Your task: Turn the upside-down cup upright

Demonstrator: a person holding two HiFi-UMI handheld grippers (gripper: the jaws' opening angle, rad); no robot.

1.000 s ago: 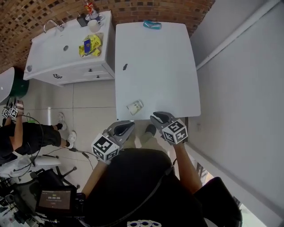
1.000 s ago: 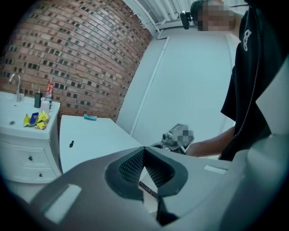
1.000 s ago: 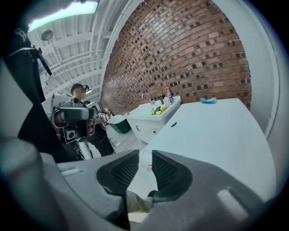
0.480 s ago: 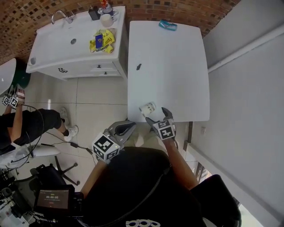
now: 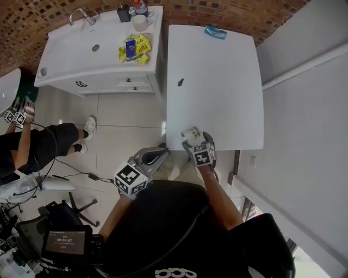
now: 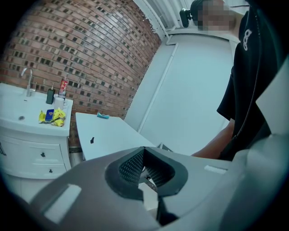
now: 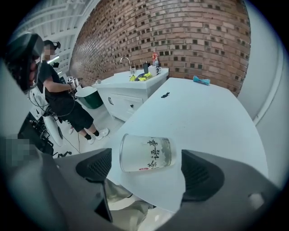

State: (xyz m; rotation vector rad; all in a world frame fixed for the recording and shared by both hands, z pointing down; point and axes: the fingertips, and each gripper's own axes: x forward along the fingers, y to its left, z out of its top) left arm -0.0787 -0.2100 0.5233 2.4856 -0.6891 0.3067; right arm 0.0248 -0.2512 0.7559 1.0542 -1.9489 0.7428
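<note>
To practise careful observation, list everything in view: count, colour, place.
whitish translucent printed cup: one, whitish, lying sideways at table's near edge
rectangular white table: one, white, far end at brick wall
small dark object: one, black, mid-table
small teal object: one, teal, table's far end
white sink cabinet: one, white, left of table
yellow packet: one, yellow, on cabinet
white mug: one, white, cabinet's back edge
second person: one, black clothes, far left
left gripper: one, grey, shut, off the table
right gripper: one, grey, jaws just opening, straddling cup untouched
</note>
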